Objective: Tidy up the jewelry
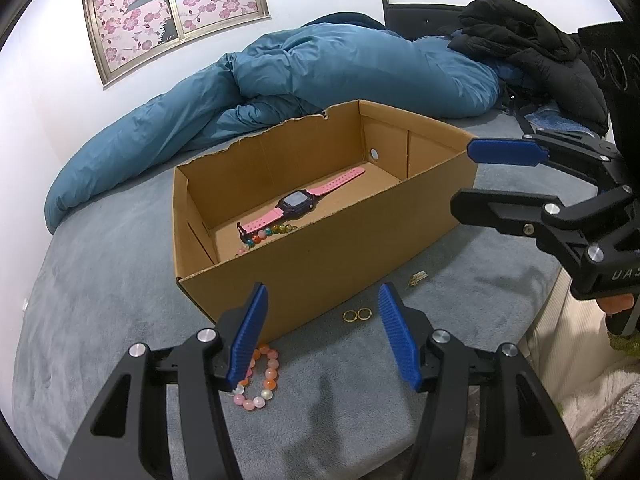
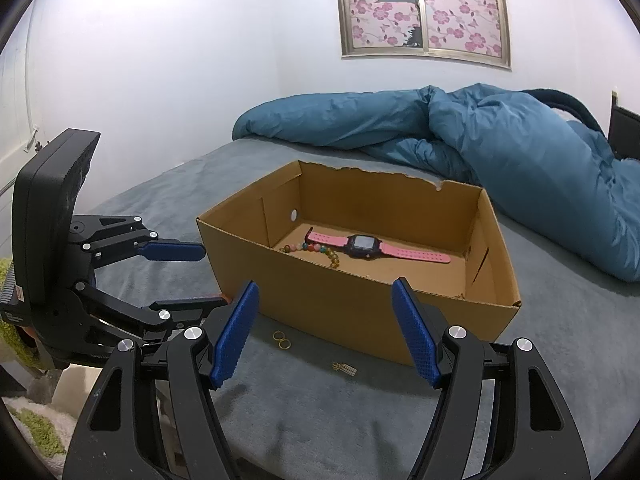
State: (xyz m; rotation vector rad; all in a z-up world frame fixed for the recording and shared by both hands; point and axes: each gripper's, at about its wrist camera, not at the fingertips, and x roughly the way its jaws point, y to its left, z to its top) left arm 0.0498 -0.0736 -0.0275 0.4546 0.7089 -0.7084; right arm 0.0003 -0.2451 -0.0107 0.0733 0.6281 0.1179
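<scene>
An open cardboard box (image 1: 320,264) (image 2: 340,304) rests on the grey bed. Inside lie a pink-strapped watch (image 1: 298,202) (image 2: 362,246) and a string of coloured beads (image 1: 272,232) (image 2: 320,250). In front of the box on the blanket are a pink and orange bead bracelet (image 1: 262,380), two gold rings (image 1: 357,314) (image 2: 282,340) and a small gold earring (image 1: 416,279) (image 2: 345,369). My left gripper (image 1: 322,336) (image 2: 208,276) is open, empty, its left finger over the bracelet. My right gripper (image 2: 324,332) (image 1: 464,176) is open and empty beside the box.
A rumpled blue duvet (image 1: 280,80) (image 2: 480,136) lies behind the box. Black clothing (image 1: 532,44) is piled at the bed's far right corner. A flowered window (image 1: 172,4) (image 2: 424,8) sits in the white wall. The bed edge and a green-white rug (image 2: 32,432) are near me.
</scene>
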